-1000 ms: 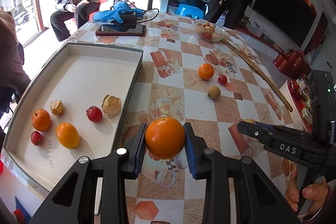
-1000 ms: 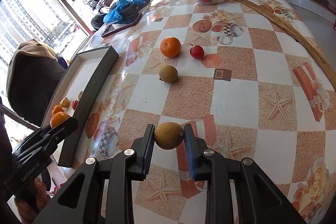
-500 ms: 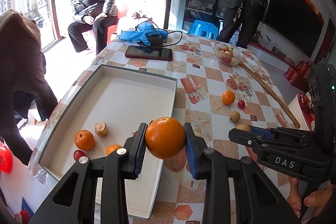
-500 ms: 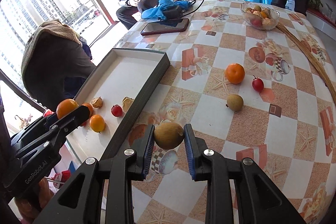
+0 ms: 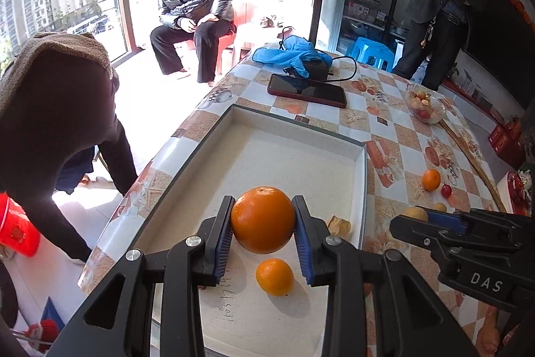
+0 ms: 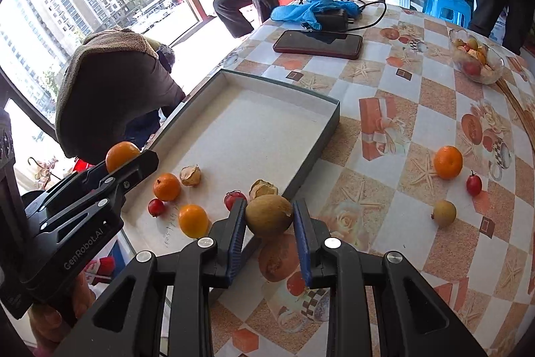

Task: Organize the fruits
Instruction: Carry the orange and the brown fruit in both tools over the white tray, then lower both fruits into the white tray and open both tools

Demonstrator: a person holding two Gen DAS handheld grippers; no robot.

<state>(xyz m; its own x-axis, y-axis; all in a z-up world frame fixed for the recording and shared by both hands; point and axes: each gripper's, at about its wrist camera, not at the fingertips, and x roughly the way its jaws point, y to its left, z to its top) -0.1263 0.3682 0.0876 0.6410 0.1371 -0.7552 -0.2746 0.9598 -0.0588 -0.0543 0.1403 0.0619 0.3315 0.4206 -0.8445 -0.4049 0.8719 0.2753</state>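
My left gripper [image 5: 263,219] is shut on a large orange [image 5: 263,218] and holds it above the near part of the shallow white tray [image 5: 359,169]. My right gripper [image 6: 269,216] is shut on a brown-green round fruit [image 6: 269,215] above the tray's right wall [image 6: 314,156]. In the tray lie small oranges [image 6: 193,220], small red fruits [image 6: 155,206] and dried husks [image 6: 190,175]. An orange [image 6: 448,162], a red fruit [image 6: 473,184] and a brown fruit [image 6: 444,213] lie on the tablecloth to the right.
A phone [image 6: 317,44], a blue cloth with a charger [image 6: 312,9] and a glass fruit bowl [image 6: 476,61] sit at the far side of the table. A bamboo stick [image 5: 471,156] lies along the right edge. People sit and stand around the table.
Both grippers have moved left with their fruit: the orange now hangs over the tray's inside, the brown fruit over the tray's right wall. Both views have pulled back and up.
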